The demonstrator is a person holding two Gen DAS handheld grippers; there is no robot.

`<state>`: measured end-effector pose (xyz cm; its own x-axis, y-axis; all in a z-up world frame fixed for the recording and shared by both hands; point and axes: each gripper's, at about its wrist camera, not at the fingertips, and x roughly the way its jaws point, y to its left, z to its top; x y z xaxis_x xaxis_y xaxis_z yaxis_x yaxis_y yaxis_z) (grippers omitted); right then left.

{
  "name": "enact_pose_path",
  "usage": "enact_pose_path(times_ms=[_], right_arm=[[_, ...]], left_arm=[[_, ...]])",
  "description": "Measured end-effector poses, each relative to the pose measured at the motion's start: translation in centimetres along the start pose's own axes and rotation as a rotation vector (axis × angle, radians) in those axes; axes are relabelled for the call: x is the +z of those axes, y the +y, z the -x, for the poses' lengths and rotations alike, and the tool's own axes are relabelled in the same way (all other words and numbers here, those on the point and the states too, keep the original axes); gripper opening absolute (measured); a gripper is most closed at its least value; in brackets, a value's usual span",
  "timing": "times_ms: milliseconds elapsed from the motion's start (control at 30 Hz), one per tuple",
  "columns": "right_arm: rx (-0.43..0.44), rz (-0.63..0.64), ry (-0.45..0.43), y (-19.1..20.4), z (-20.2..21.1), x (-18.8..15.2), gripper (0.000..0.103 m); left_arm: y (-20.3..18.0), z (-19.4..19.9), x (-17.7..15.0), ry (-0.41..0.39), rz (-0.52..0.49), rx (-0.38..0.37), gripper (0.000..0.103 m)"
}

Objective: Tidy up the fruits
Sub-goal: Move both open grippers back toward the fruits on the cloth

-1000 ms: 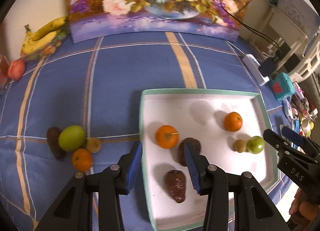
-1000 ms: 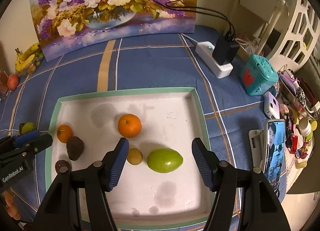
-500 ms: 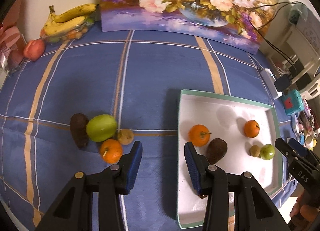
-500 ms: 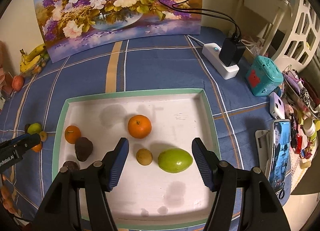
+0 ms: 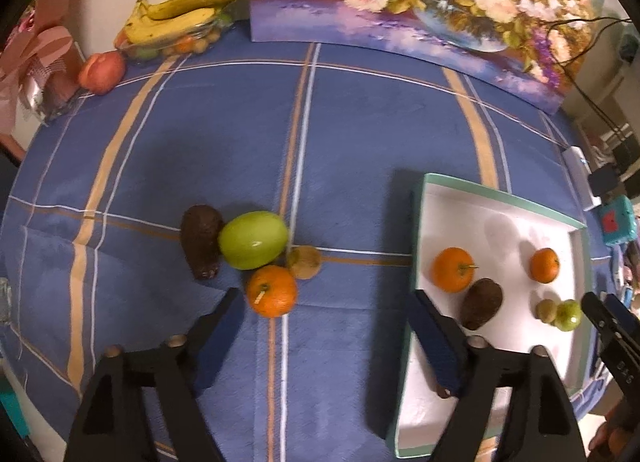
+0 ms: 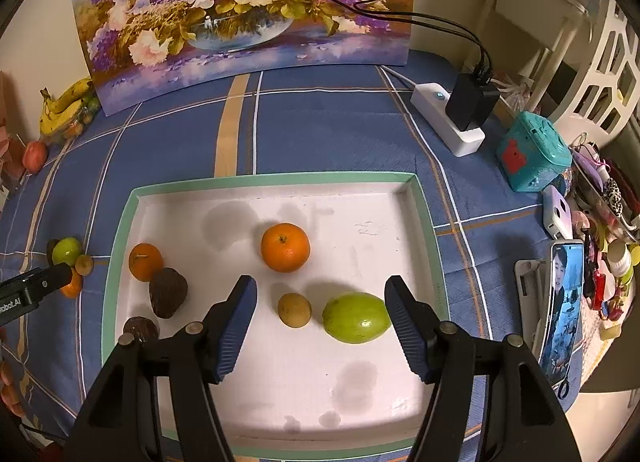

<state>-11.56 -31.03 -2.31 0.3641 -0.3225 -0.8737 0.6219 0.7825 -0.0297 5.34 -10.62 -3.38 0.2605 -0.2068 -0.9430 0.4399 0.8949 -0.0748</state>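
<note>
On the blue cloth lies a cluster of a dark avocado (image 5: 200, 242), a green fruit (image 5: 254, 240), a small brown fruit (image 5: 304, 262) and an orange (image 5: 272, 290). My left gripper (image 5: 326, 322) hovers just short of them, its jaws opening with nothing between them; the orange sits near its left finger. The white tray (image 6: 120, 242) holds two oranges (image 6: 285, 247), two dark fruits (image 6: 168, 292), a small brown fruit (image 6: 295, 310) and a green fruit (image 6: 356, 318). My right gripper (image 6: 322, 302) hangs open over those last two.
A flower painting (image 6: 240, 13) stands at the back. Bananas (image 5: 180, 17) and a red fruit (image 5: 102, 71) lie at the far left. A power strip (image 6: 448, 121), a teal box (image 6: 534, 157), a phone (image 6: 560, 302) and clutter line the right edge.
My left gripper has swung left, off the tray toward the fruit cluster on the cloth, and its jaws have spread from narrow to wide. The right gripper has hardly moved.
</note>
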Motion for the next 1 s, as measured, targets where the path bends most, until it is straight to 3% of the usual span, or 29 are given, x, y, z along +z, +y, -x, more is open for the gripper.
enact_pose_path(times_ms=[100, 200, 333, 400, 700, 1000], right_arm=[[0.001, 0.0, -0.004, 0.0, -0.1, 0.0, 0.068], [0.0, -0.006, -0.006, 0.0, -0.2, 0.0, 0.082], [-0.007, -0.004, -0.017, 0.1, -0.2, -0.1, 0.086], [-0.014, 0.0, -0.031, 0.3, -0.1, -0.1, 0.095], [0.0, -0.009, -0.062, 1.1, 0.0, 0.2, 0.095], [0.03, 0.001, -0.064, 4.3, -0.1, 0.4, 0.095]], left_arm=[[0.6, 0.0, 0.0, -0.004, 0.012, 0.026, 0.096], [0.9, 0.1, 0.0, -0.011, 0.016, 0.051, 0.097], [1.1, 0.3, 0.2, -0.027, 0.01, 0.076, 0.098], [1.3, 0.4, 0.2, -0.032, 0.006, 0.077, 0.103], [2.3, 1.3, 0.6, -0.057, 0.013, 0.077, 0.103], [5.3, 2.5, 1.3, -0.1, 0.029, 0.153, 0.103]])
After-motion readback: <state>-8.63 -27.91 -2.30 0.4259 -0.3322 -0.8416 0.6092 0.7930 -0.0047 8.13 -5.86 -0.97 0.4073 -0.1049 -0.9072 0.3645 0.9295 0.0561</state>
